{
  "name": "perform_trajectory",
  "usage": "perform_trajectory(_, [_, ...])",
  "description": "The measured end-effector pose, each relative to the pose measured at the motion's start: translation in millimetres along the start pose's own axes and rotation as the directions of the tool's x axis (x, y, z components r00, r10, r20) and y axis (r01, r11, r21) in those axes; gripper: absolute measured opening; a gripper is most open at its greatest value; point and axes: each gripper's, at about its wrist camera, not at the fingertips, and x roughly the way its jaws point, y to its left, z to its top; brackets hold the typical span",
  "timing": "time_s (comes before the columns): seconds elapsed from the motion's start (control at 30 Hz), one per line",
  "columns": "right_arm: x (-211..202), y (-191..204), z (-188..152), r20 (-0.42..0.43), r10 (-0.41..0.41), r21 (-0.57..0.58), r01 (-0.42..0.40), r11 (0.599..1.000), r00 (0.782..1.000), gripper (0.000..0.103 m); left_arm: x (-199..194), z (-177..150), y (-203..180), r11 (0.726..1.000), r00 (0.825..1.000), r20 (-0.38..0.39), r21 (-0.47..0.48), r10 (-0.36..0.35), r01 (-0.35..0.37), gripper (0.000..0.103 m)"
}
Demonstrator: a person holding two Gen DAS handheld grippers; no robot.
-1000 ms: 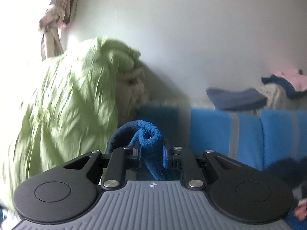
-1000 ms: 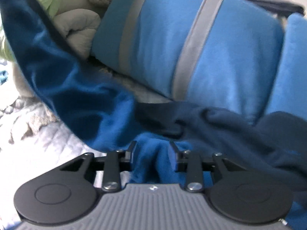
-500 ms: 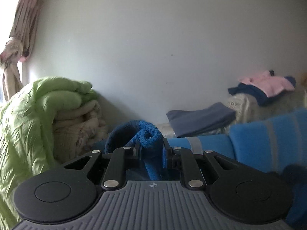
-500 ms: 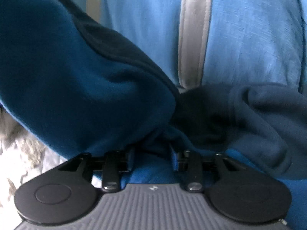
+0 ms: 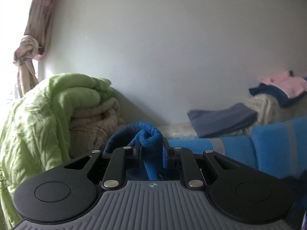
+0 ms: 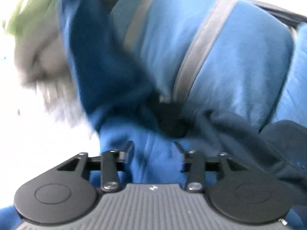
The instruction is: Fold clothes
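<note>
A blue fleece garment (image 5: pixel 147 134) bunches into a rolled fold between the fingers of my left gripper (image 5: pixel 151 145), which is shut on it and held level, facing the wall. In the right wrist view the same garment (image 6: pixel 107 76) hangs as a wide band from the upper left down into my right gripper (image 6: pixel 153 147). The right jaws are closing, and the fabric fills the gap from one finger to the other. A darker fold of the garment (image 6: pixel 239 126) trails off to the right. This view is blurred by motion.
Blue pillows with grey stripes (image 6: pixel 230 57) lie just behind the garment. A green quilt (image 5: pixel 38 115) over beige blankets (image 5: pixel 92 122) is piled at the left, under a tied curtain (image 5: pixel 30 48). Folded dark-blue cloth (image 5: pixel 222 117) and pink clothes (image 5: pixel 284 86) sit by the wall. The pale bed surface (image 6: pixel 38 143) shows at the left.
The left gripper swung toward the wall, keeping its fold of fabric. The right gripper's jaws widened, then narrowed again on the fabric, and its view pulled back from the pillows.
</note>
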Motion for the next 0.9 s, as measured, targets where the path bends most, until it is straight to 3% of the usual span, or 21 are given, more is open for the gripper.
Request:
perform_trajectory(0.17, [14.9,21.9,-28.1,-0.042,-0.070,-0.010,0.070,0.998,0.997,0.038,-2.1,18.6,4.9,1.000,0.999,0.034,-0.005,0.024,-0.024,0.018])
perform_trajectory(0.27, [7.7,36.4,-24.6,-0.044,-0.103,-0.085,0.099,0.991,0.994,0.038,-3.5,24.2,-0.2,1.000,0.999,0.040,-0.003,0.016,-0.016,0.018])
perform_trajectory(0.43, [-19.8,26.6,-19.8,0.081,-0.053,0.059,0.049,0.997,0.995,0.040,-9.3,30.9,-10.7,1.000,0.998,0.062,-0.008,-0.011,0.012,0.018])
perform_trajectory(0.6, [-8.0,43.6,-13.2,0.101,-0.068,0.065,0.062,0.996,0.993,0.038,-17.8,39.6,-26.0,0.997,0.995,0.064,-0.025,-0.077,0.078,0.018])
perform_trajectory(0.7, [4.6,41.1,-12.3,0.037,-0.093,0.066,0.091,0.994,0.995,0.039,-28.7,47.6,-41.5,0.984,0.985,0.063,-0.068,-0.163,0.167,0.018])
perform_trajectory(0.77, [16.2,42.2,-11.2,-0.004,-0.116,0.046,0.116,0.992,0.993,0.055,-34.2,51.2,-57.2,0.973,0.975,0.056,-0.073,-0.216,0.220,0.018])
perform_trajectory(0.83, [10.4,42.2,-8.3,-0.012,-0.134,0.045,0.135,0.990,0.991,0.063,-39.1,52.2,-77.9,0.966,0.967,0.051,-0.056,-0.251,0.254,0.018])
perform_trajectory(0.9, [-2.2,41.4,-5.5,-0.007,-0.153,0.045,0.153,0.987,0.988,0.080,-43.7,53.1,-99.5,0.960,0.959,0.052,-0.012,-0.280,0.281,0.018])
